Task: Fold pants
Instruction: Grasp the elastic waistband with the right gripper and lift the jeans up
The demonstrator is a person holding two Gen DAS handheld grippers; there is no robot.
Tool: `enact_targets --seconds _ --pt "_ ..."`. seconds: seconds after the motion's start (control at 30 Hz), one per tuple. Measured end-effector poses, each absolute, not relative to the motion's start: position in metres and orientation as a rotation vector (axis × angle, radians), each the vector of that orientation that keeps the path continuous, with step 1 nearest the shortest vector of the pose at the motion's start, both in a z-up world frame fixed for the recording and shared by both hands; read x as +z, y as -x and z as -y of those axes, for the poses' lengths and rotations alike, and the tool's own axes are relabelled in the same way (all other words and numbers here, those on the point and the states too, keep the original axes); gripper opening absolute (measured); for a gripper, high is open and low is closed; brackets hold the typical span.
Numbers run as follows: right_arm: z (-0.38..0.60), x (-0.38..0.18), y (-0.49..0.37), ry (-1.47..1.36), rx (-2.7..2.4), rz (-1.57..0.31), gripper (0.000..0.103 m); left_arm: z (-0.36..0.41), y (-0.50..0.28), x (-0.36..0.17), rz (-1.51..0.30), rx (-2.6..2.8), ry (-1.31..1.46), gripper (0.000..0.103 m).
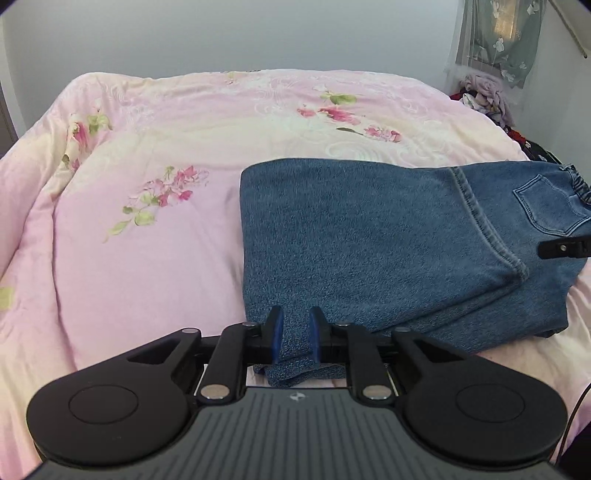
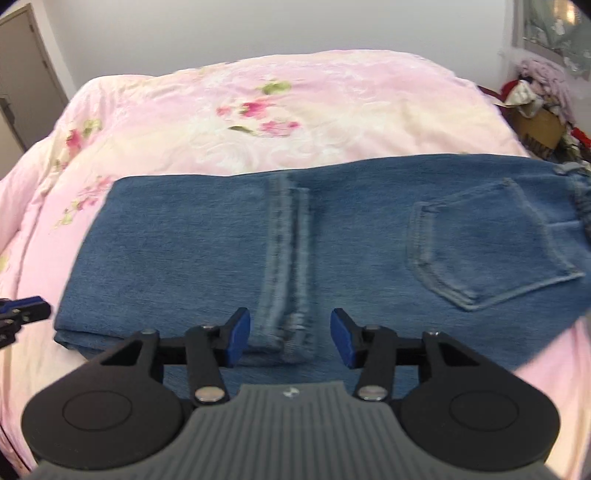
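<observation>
Pink floral bedding (image 1: 147, 258) spreads under both tongs, with blue denim pants (image 1: 369, 240) lying folded on it. Nearest the left gripper (image 1: 294, 338), a bunched corner of the denim sits between its blue pads, which are pressed close together and pinching that cloth. From there the folded pants run ahead and to the right of the left tongs, the back pocket (image 1: 546, 206) at the far right. The right gripper (image 2: 290, 336) hangs just over the near edge of the pants (image 2: 221, 240), its pads spread wide with the stitched hem seam (image 2: 288, 258) running forward between them, untouched by either pad. A pocket (image 2: 487, 243) lies ahead and right. Farther off, a pile of clothes (image 2: 535, 96) sits beyond the bed's right corner, against a plain pale wall (image 1: 258, 33).
</observation>
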State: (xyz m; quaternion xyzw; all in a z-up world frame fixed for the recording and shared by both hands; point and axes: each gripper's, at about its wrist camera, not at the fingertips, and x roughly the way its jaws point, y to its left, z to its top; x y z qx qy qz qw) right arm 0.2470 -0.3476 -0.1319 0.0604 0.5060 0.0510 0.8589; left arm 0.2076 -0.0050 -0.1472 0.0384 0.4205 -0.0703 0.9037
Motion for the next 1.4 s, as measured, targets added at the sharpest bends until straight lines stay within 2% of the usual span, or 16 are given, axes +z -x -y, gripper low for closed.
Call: enact_targets --seconds 0.03,0.13,0.17,0.23,0.33,0.43,0.67,0.8,1.1,1.4 --pt "0.361 -0.131 -0.245 -0.134 0.071 -1.075 0.053 0.006 -0.209 -0.143 -0.861 -0.147 -0.078 0.024" --pt "0.406 -0.13 -0.24 -0.191 -0.03 -1.11 0.056 0.01 -0.215 -0.135 -0.853 -0.15 -0.068 0.028" --pt "0.422 -0.13 -0.239 -0.218 -0.065 -1.12 0.058 0.011 -0.217 -0.133 -0.852 -0.15 -0.068 0.028" --pt "0.455 -0.129 -0.235 -0.275 -0.141 -1.134 0.067 0.016 -0.226 -0.13 -0.856 -0.149 -0.063 0.028" --pt "0.498 -0.129 -0.235 -0.343 -0.213 -1.157 0.069 0.025 -0.239 -0.126 -0.863 -0.16 -0.051 0.03" --pt "0.534 -0.135 -0.238 -0.414 -0.252 -1.185 0.079 0.037 -0.254 -0.124 -0.871 -0.167 -0.057 0.031" --pt "0.578 -0.17 -0.247 -0.64 -0.271 -1.222 0.081 0.06 -0.288 -0.129 -0.889 -0.186 -0.058 0.034" --pt "0.588 -0.187 -0.254 -0.704 -0.264 -1.228 0.09 0.073 -0.305 -0.139 -0.91 -0.2 -0.062 0.034" --pt "0.617 -0.184 -0.253 -0.788 -0.145 -1.241 0.09 0.092 -0.327 -0.164 -0.951 -0.243 -0.124 0.034" --pt "0.633 -0.166 -0.289 -0.586 -0.029 -1.309 0.092 0.112 -0.341 -0.172 -0.946 -0.275 -0.192 0.036"
